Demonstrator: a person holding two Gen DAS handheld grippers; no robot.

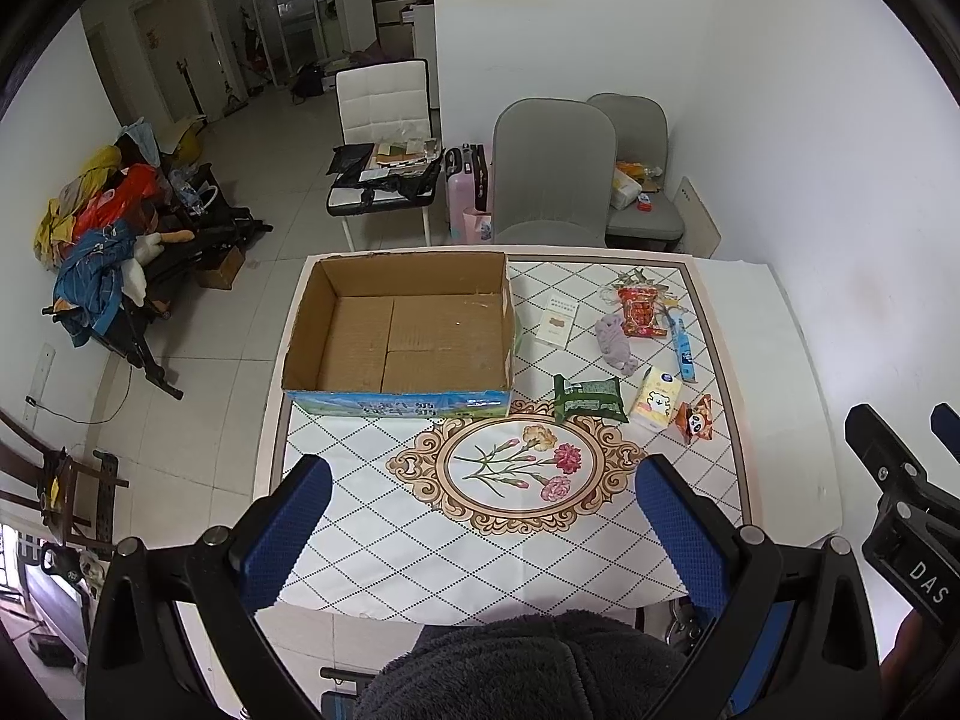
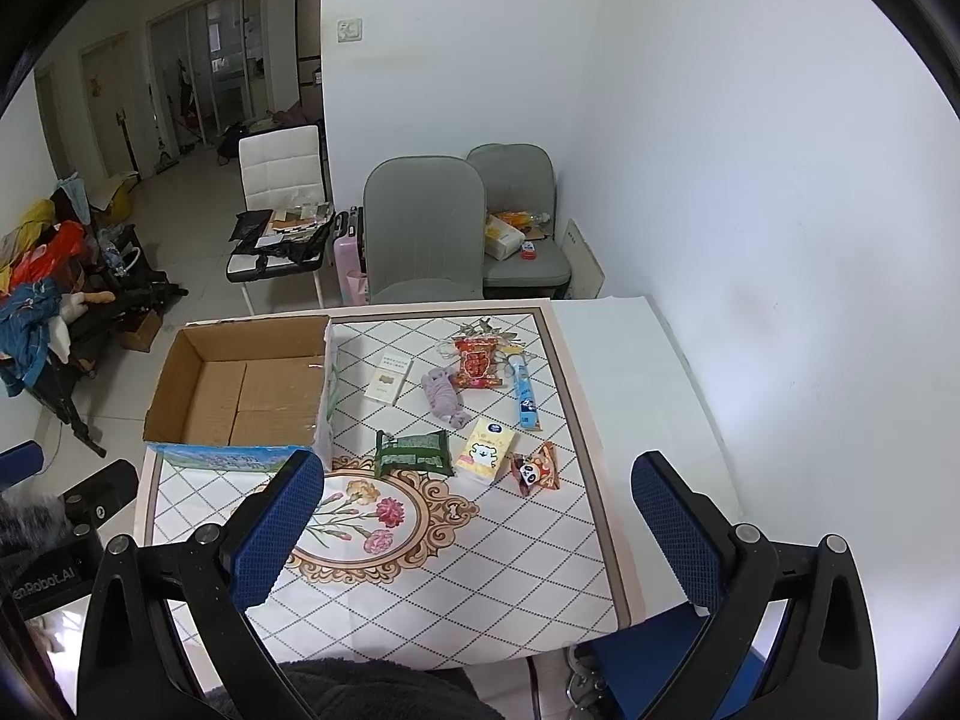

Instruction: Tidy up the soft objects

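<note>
An open, empty brown cardboard box [image 1: 399, 330] with a blue printed front stands on the far left part of a table covered with a white diamond-patterned cloth [image 1: 420, 546]; all other positions are given relative to this box. Just right of the box lies a small white card packet [image 1: 556, 327]. Further right lie a crumpled grey-purple soft cloth [image 1: 615, 343], a red-and-orange snack bag [image 1: 642, 312] and a slim light-blue tube [image 1: 684, 351]. Right of the box's near corner lies a dark green foil pouch [image 1: 588, 399], followed rightward by a yellow-and-white tissue pack with a bear print [image 1: 657, 399] and a small orange panda-print wrapper [image 1: 695, 418]. The cloth's oval floral medallion [image 1: 519, 465] lies on the near side of the box. The left gripper [image 1: 483, 531] hovers above the near table edge, blue-padded fingers spread wide and holding nothing. The right gripper [image 2: 480, 531], right of the box, is likewise spread and empty. Two grey chairs [image 1: 555, 171] stand beyond the table.
</note>
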